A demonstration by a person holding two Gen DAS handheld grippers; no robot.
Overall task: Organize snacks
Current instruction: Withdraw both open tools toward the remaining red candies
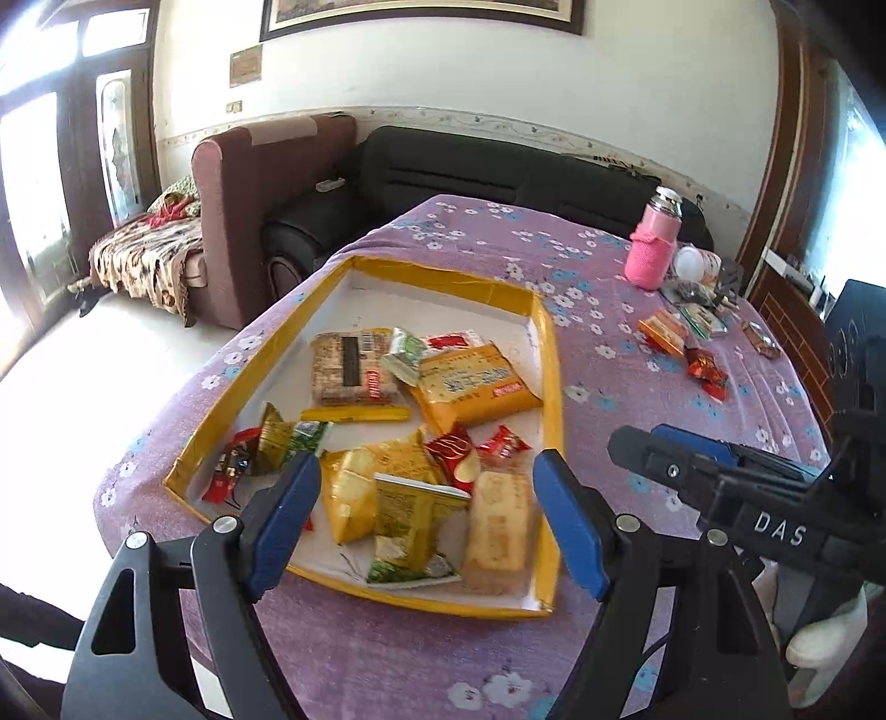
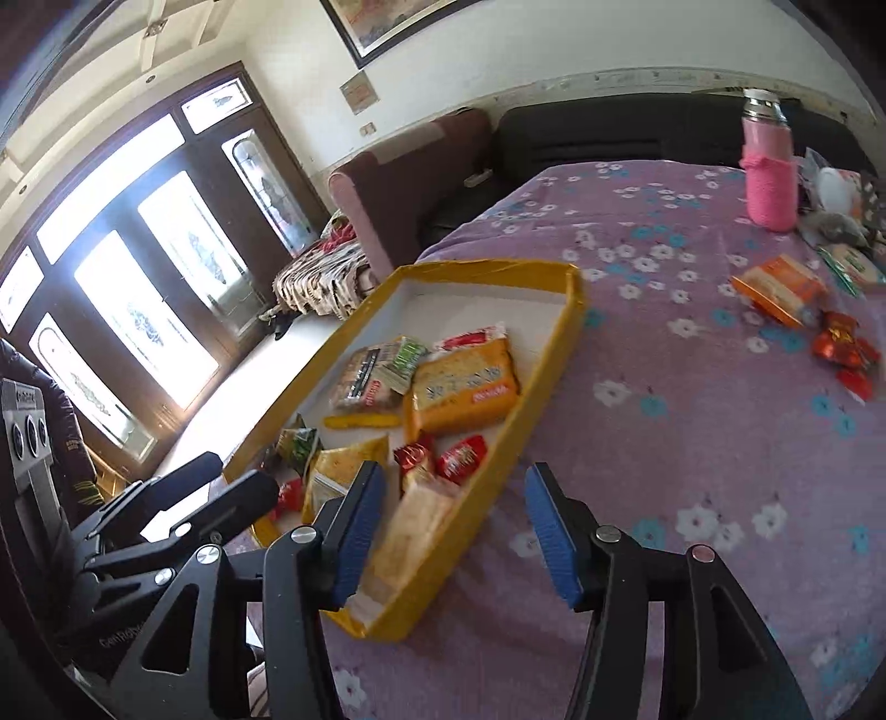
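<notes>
— What's standing along the far wall?
— A black sofa [image 1: 443, 171] is sitting against the cream wall [image 1: 498, 72], a brownish-pink armchair [image 1: 260, 194] beside it — a framed picture [image 1: 421, 16] is hanging above.
— And the light?
— Daylight is pouring through dark-framed glass doors [image 2: 138, 288], glaring off the pale floor [image 1: 83, 376].
— The surface?
— A purple flowered cloth [image 2: 692, 415] is covering it.

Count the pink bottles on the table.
1. The pink bottle stands upright at the table's far right, well beyond the yellow tray. Clutter beside it might hide others.
</notes>
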